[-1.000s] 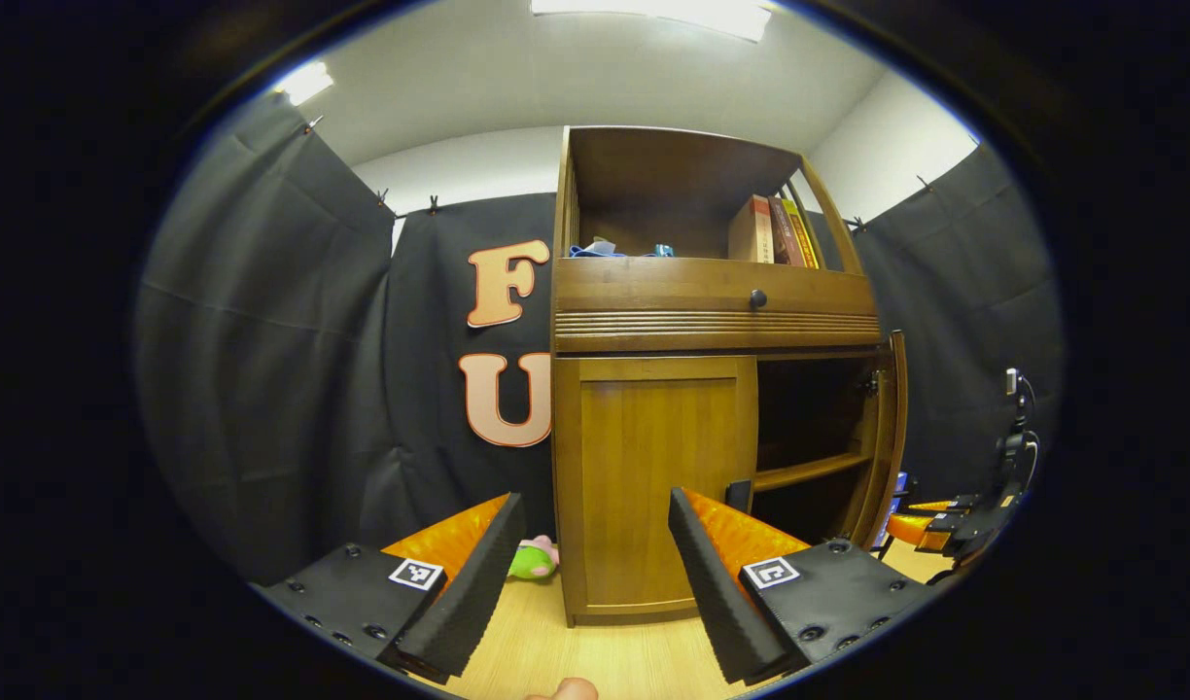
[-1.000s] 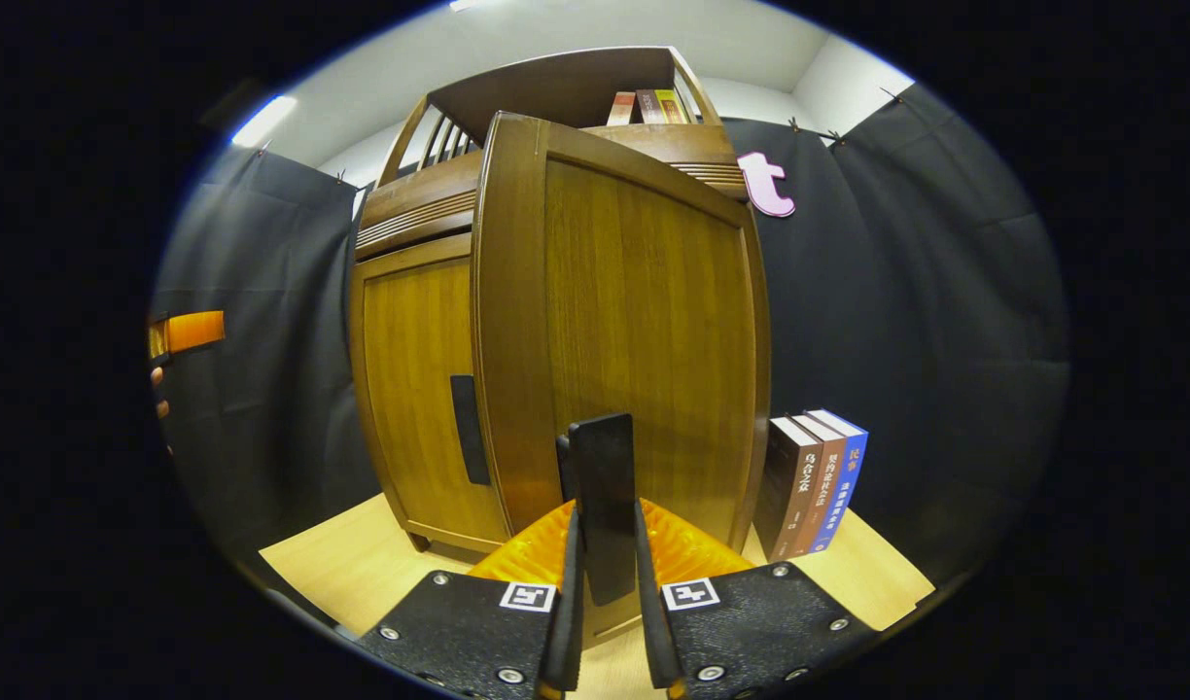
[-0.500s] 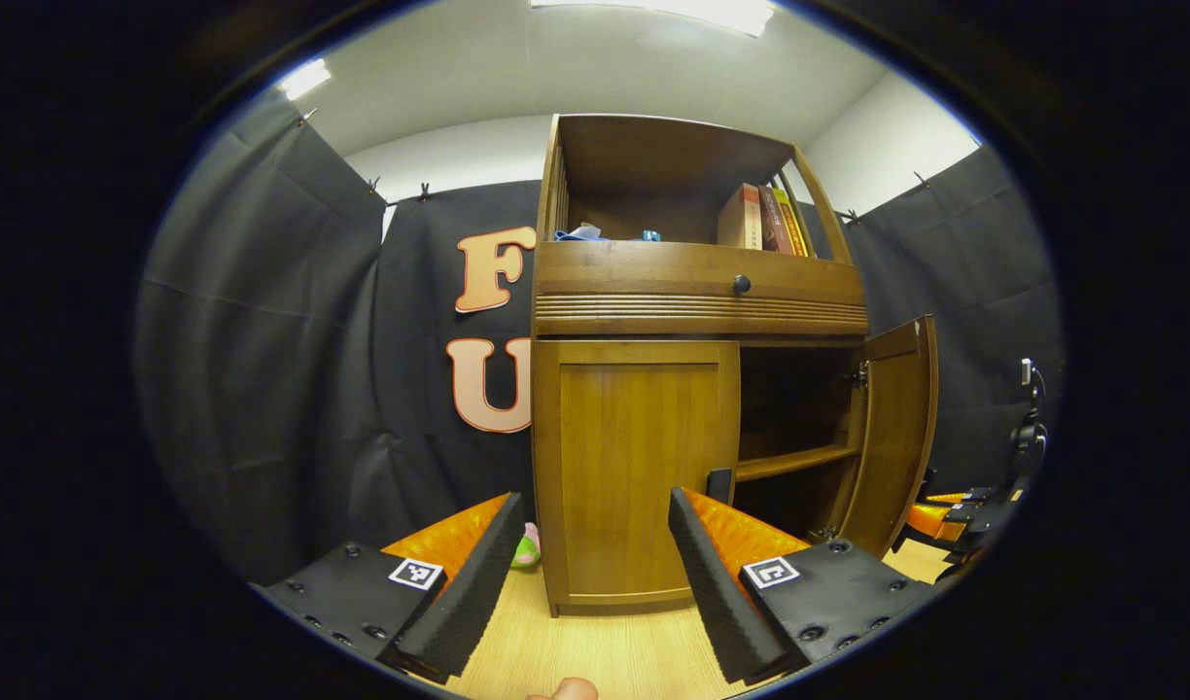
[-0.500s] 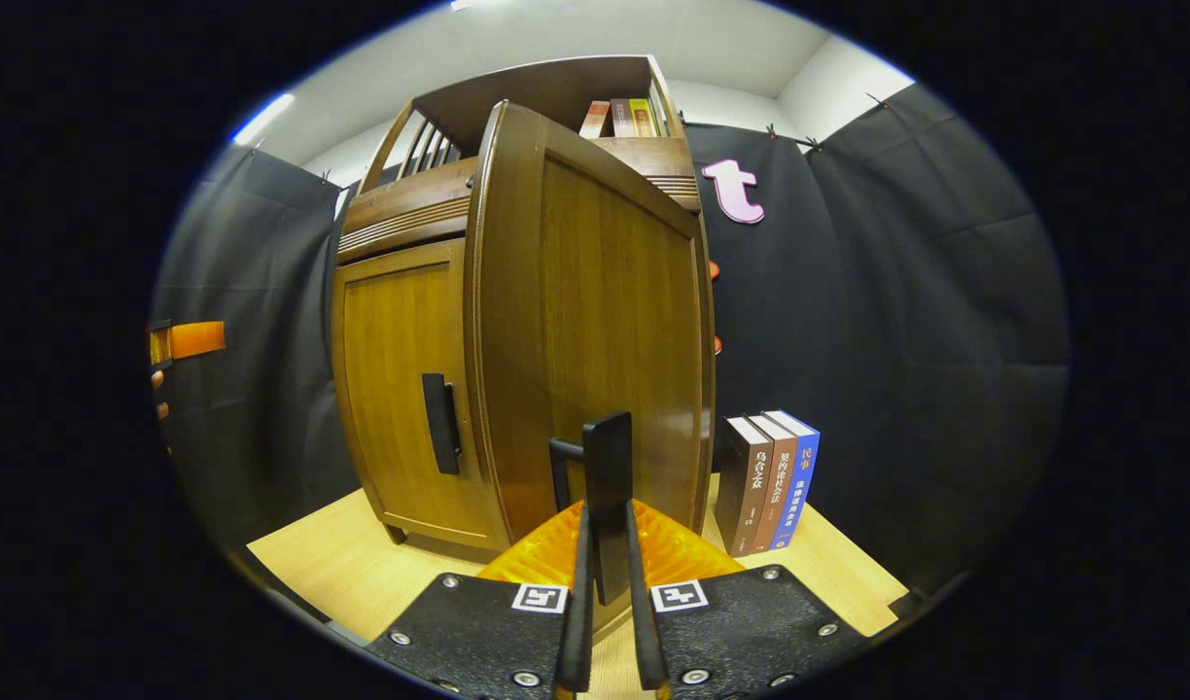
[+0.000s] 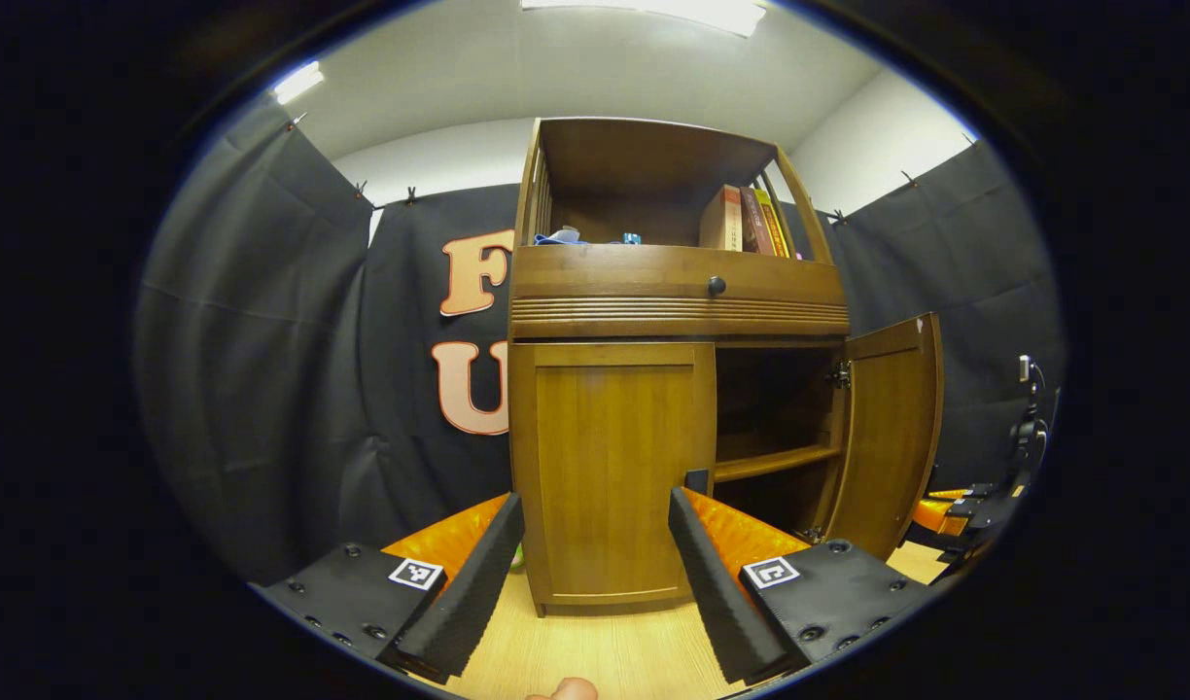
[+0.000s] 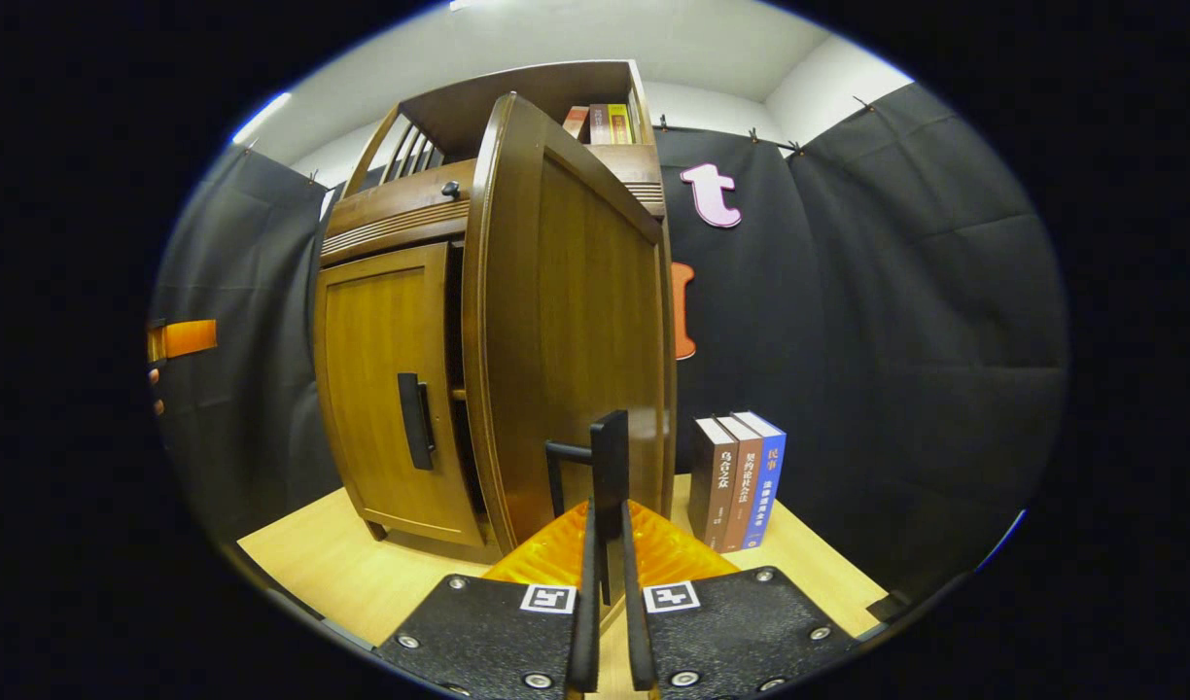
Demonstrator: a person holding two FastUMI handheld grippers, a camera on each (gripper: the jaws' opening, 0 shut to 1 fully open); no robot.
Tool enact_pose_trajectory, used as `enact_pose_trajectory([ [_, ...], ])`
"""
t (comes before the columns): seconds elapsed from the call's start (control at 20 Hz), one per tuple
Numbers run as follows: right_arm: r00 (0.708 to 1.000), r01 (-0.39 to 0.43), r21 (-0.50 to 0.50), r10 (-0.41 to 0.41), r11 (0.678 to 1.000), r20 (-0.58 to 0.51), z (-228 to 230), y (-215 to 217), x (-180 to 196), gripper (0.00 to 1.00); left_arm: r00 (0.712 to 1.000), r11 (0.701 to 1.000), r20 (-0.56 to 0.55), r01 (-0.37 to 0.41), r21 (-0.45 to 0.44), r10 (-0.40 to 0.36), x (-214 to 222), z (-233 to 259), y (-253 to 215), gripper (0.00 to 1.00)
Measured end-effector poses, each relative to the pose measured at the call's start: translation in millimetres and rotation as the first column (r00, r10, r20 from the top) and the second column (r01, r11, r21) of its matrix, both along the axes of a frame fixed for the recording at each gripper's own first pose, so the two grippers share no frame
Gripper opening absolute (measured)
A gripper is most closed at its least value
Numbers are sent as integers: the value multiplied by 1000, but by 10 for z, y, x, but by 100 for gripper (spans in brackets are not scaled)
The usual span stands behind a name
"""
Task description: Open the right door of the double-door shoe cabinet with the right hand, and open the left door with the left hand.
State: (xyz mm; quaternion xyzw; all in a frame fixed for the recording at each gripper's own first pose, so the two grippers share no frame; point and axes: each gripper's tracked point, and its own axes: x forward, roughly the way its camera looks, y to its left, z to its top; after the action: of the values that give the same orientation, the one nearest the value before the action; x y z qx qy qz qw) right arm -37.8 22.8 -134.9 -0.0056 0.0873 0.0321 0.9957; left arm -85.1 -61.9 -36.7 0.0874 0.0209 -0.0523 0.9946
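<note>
Change: the right door (image 6: 566, 321) has swung wider than a second ago, and in the left gripper view more of its inner face now shows; the cabinet sits further left in that view.
Right gripper (image 6: 607, 622): fingers nearly closed, pinching the right door's dark handle (image 6: 610, 462), which stands upright between them.
Left gripper (image 5: 595, 554): fingers spread wide, holding nothing, aimed level at the left door (image 5: 610, 476).
Left door: closed, flush with the cabinet front, its dark handle (image 6: 412, 421) vertical by the inner edge.
Shoe cabinet (image 5: 678, 311): upright on the pale wood floor (image 5: 605, 651), open shelf inside.
Beyond: three books (image 6: 739, 478) stand upright beside the open door.
</note>
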Motion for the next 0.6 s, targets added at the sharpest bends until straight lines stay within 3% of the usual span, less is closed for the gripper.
enact_pose_trajectory([
  [0.25,998,55,-10,-55,998,4,16,-324,-16,8,1000,1000,-21,14,1,-14,104,-130,-126,94],
  [0.3,998,59,-4,-59,998,3,13,-360,-19,18,1000,1000,-23,18,-3,-18,140,-156,-164,95],
  [0.35,998,61,-3,-61,998,2,20,-390,-26,7,999,1000,-20,24,-7,-24,175,-172,-211,96],
  [0.4,998,61,-6,-61,998,3,30,-417,-28,17,999,999,-20,31,-8,-31,189,-188,-261,96],
  [0.45,998,59,-11,-59,998,4,34,-439,-23,6,999,999,-23,38,-5,-38,225,-226,-304,96],
  [0.6,998,62,-20,-61,998,6,37,-531,-61,6,998,998,-39,58,3,-58,338,-335,-454,97],
])
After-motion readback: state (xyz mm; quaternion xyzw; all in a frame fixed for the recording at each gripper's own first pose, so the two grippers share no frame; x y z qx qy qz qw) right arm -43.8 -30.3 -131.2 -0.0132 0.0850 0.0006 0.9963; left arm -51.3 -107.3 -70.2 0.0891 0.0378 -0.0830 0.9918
